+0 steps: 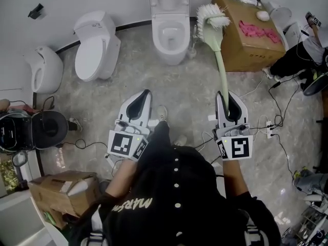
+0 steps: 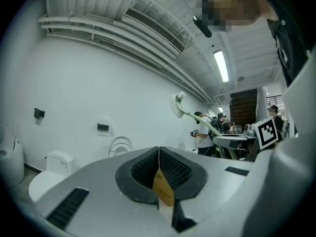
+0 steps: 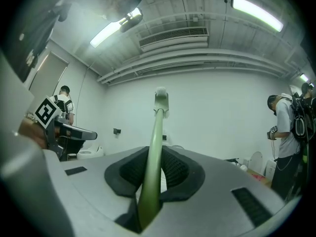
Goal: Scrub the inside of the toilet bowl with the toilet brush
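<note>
A white toilet (image 1: 170, 29) with its lid up and bowl open stands at the far wall, straight ahead. My right gripper (image 1: 226, 97) is shut on the pale green handle (image 1: 221, 70) of the toilet brush. Its white bristle head (image 1: 211, 17) is up in the air, just right of the bowl and outside it. In the right gripper view the handle (image 3: 154, 152) runs up from between the jaws of the right gripper (image 3: 155, 168) to the head (image 3: 161, 98). My left gripper (image 1: 140, 98) (image 2: 159, 158) is shut and holds nothing, level with the right one; the brush head (image 2: 176, 104) shows in its view.
A second toilet (image 1: 95, 47) with closed lid and a third fixture (image 1: 43, 68) stand to the left. A cardboard box (image 1: 246, 32) sits right of the open toilet. Cables and a power strip (image 1: 268, 131) lie on the floor at right, near a person (image 1: 302, 55). A black bin (image 1: 48, 129) and another box (image 1: 61, 191) are at left.
</note>
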The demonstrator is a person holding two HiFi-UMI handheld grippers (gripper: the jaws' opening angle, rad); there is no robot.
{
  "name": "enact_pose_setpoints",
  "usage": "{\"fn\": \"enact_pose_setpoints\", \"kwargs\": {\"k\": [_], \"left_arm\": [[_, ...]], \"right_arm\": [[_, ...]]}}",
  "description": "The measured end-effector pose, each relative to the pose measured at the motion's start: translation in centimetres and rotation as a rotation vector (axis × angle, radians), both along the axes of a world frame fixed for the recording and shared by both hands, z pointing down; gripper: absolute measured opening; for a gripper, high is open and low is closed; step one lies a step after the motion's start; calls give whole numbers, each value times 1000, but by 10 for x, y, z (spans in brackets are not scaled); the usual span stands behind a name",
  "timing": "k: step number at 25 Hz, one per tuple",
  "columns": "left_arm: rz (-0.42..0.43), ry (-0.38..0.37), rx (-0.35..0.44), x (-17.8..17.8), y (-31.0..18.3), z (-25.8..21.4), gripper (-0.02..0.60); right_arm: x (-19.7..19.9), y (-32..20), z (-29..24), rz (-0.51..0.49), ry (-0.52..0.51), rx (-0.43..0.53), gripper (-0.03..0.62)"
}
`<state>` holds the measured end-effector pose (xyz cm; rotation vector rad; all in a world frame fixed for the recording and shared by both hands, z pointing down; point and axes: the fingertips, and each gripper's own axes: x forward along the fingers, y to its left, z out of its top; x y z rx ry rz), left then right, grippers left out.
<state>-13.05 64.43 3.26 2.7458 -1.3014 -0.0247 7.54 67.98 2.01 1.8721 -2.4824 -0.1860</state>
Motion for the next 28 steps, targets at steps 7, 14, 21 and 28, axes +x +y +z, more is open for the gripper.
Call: {"fn": "enact_pose_setpoints", "kwargs": {"k": [7,14,21,28], "left_arm": [[24,10,12,7,-49,-2,29],[41,19,25,3,-112,-11,29],[55,24,22,-3,-170,-10,29],[80,28,13,-11,-219,-7,29]], "right_arm": [[4,-40,-2,14,6,5,83],[1,-101,-11,35,7,17,83],[-4,-155,-12,55,14,13,83],[-16,-201,-9,72,21,3,83]]}}
